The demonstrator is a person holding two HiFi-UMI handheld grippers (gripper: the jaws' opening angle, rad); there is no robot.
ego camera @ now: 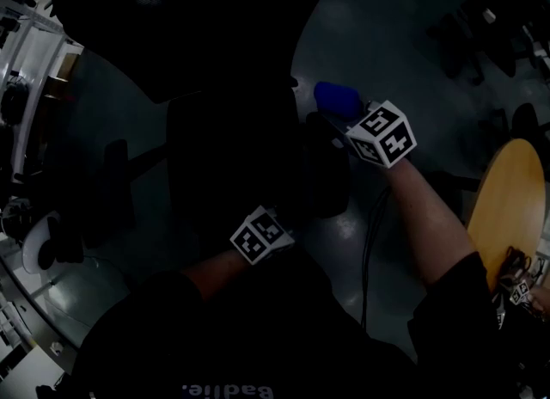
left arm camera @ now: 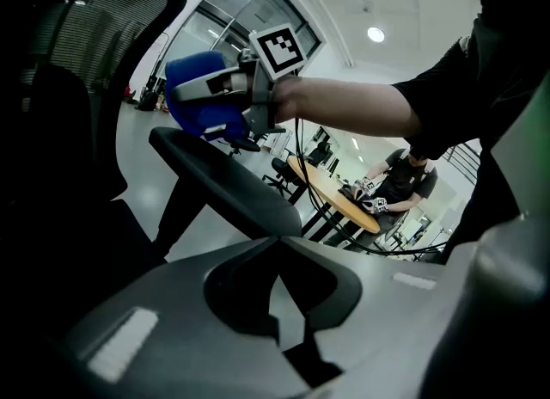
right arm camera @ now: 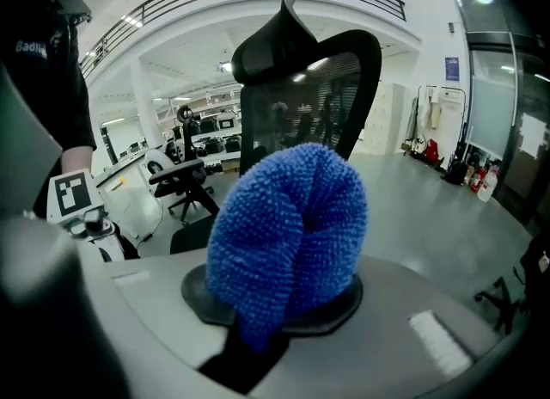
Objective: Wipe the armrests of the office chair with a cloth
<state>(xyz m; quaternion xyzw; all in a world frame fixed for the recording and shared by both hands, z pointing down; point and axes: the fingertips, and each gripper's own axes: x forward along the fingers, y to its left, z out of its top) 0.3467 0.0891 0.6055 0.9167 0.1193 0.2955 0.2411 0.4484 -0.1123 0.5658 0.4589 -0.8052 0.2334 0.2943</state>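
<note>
A black office chair (ego camera: 223, 88) fills the middle of the dim head view. My right gripper (ego camera: 357, 118) is shut on a folded blue microfibre cloth (ego camera: 337, 96) and holds it at the far end of the chair's right armrest (ego camera: 331, 174). In the left gripper view the cloth (left arm camera: 196, 96) sits just above the armrest pad (left arm camera: 232, 184); whether it touches is unclear. The right gripper view shows the cloth (right arm camera: 288, 234) bulging from the jaws, with the mesh backrest (right arm camera: 301, 96) behind it. My left gripper (left arm camera: 277, 247) is shut on nothing, low beside the seat.
A round wooden table (ego camera: 511, 208) stands to the right, and a person (left arm camera: 404, 184) sits at it. A black cable (ego camera: 369, 242) hangs from my right arm. White equipment (ego camera: 34, 62) lines the left side. More office chairs (right arm camera: 176, 184) stand behind.
</note>
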